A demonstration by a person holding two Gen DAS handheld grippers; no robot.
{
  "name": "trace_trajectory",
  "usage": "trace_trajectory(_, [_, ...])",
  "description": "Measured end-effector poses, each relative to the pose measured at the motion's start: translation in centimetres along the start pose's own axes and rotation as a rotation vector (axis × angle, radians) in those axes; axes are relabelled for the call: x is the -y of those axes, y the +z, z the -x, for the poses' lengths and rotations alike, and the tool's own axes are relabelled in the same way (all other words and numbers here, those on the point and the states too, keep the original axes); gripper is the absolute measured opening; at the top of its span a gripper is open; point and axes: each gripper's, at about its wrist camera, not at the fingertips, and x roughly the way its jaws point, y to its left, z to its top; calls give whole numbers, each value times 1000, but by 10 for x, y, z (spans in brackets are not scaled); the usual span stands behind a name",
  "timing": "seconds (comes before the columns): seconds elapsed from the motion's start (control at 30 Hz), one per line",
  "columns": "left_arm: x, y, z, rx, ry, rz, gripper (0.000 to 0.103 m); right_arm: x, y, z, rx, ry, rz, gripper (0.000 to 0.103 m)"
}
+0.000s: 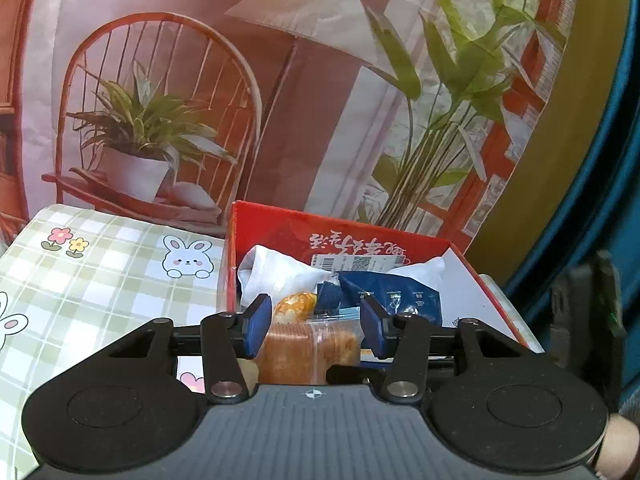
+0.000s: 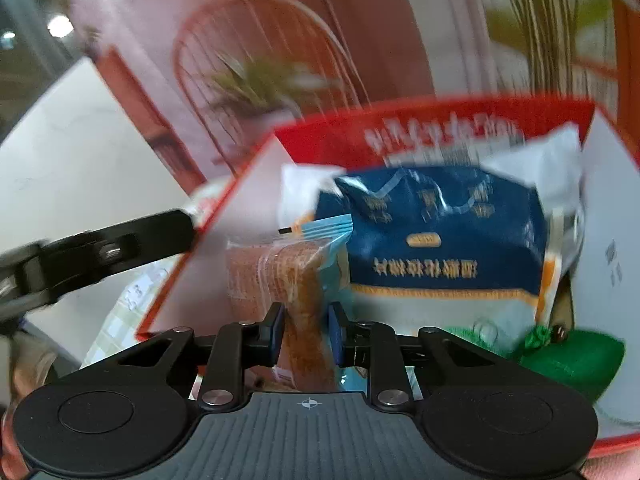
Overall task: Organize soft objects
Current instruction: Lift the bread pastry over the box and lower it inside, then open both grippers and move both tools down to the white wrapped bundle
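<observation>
A packet of sliced brown bread in clear wrap with a blue end point(image 2: 288, 268) stands upright at the near side of the red cardboard box point(image 2: 440, 118). My right gripper point(image 2: 307, 330) is shut on this bread packet. In the left wrist view the same bread packet point(image 1: 308, 350) sits between the blue pads of my left gripper point(image 1: 316, 326), which is open around it with gaps on both sides. Inside the box point(image 1: 276, 224) lie a large blue and white bag point(image 2: 444, 236), white soft packets point(image 1: 276, 272) and a small golden bun point(image 1: 296, 306).
A green soft packet point(image 2: 568, 356) lies at the box's near right. The box stands on a green checked cloth with rabbits point(image 1: 100, 276). A printed backdrop with chair and plants point(image 1: 168, 120) hangs behind. A blue surface point(image 1: 600, 200) rises at the right.
</observation>
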Motion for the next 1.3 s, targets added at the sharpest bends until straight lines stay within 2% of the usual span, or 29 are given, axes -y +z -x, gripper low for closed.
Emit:
trace_trajectory(0.13, [-3,0,2,9,8,5,52,3,14,-12,-51,-33,-81,21])
trace_trajectory(0.23, [-6,-1,5,11,19,12,52,-2,19,-21,-96,-81,-58,21])
trace_trajectory(0.4, [-9,-3,8,10,45,17,52,-11,19,-28,-107,-136,-19,23])
trace_trajectory(0.57, [-10,-4,13,-3,72,12,52,-9,14,-21,-81,-147,-38,28])
trace_trajectory(0.67, [-12,-6,20,-8,86,6,52,-20,9,-1,-36,-146,26,32])
trace_trajectory(0.83, [-6,-18,40,-24,85,-23,52,-32,-1,43,38,-121,102,33])
trace_trajectory(0.97, [1,-38,60,-48,67,-47,53,-37,-23,87,114,-89,127,41])
trace_trajectory(1.07, [6,-61,76,-73,51,-56,53,-38,-48,114,151,-60,123,42])
trace_trajectory(1.2, [9,-93,91,-124,31,-58,53,-35,-88,134,143,-53,136,44])
trace_trajectory(1.3, [9,-116,96,-163,32,-45,55,-31,-123,141,101,-71,150,51])
